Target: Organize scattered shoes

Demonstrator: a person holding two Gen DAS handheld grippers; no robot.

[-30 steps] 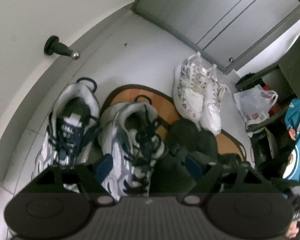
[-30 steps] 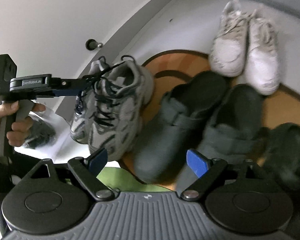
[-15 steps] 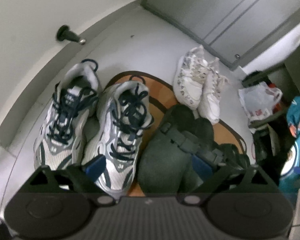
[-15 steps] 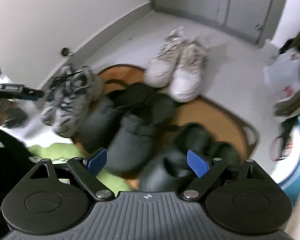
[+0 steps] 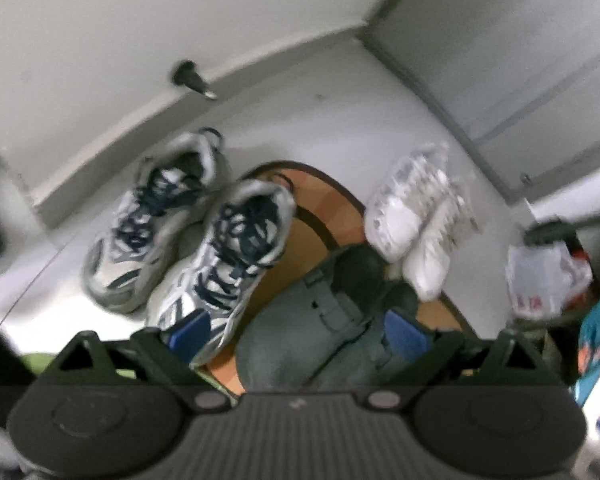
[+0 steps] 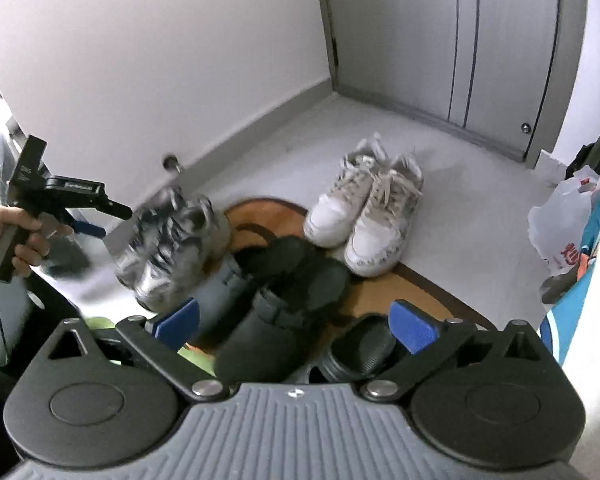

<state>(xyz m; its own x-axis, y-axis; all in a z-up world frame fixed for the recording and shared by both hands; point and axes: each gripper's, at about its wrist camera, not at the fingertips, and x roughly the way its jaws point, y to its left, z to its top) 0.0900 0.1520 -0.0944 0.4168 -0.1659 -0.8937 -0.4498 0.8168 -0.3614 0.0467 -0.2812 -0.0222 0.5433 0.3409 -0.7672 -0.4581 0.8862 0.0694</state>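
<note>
A pair of grey and navy sneakers [image 5: 228, 256] [image 6: 172, 248] stands side by side by the wall, at the left edge of the orange mat [image 5: 308, 216]. Two dark grey clogs [image 5: 320, 320] [image 6: 268, 304] lie beside them on the mat, and white sneakers [image 5: 412, 220] [image 6: 364, 216] stand further back. My left gripper [image 5: 296, 332] [image 6: 108, 220] hangs above the sneakers and clogs, its jaws opening with nothing between them. My right gripper [image 6: 296, 326] hovers over the clogs, its jaws also opening, with nothing between them. A black ribbed shoe [image 6: 360, 352] lies under its right finger.
A door stop [image 5: 192, 78] sticks out of the skirting on the left. A grey door [image 6: 460, 40] closes off the back. A white plastic bag [image 6: 564, 224] and a teal item [image 5: 596, 320] crowd the right side. A hand [image 6: 16, 236] holds the left gripper.
Both grippers have risen and drawn back from the shoes, so more floor shows. The left gripper has come away from the grey sneaker, and both sets of jaws stand wider.
</note>
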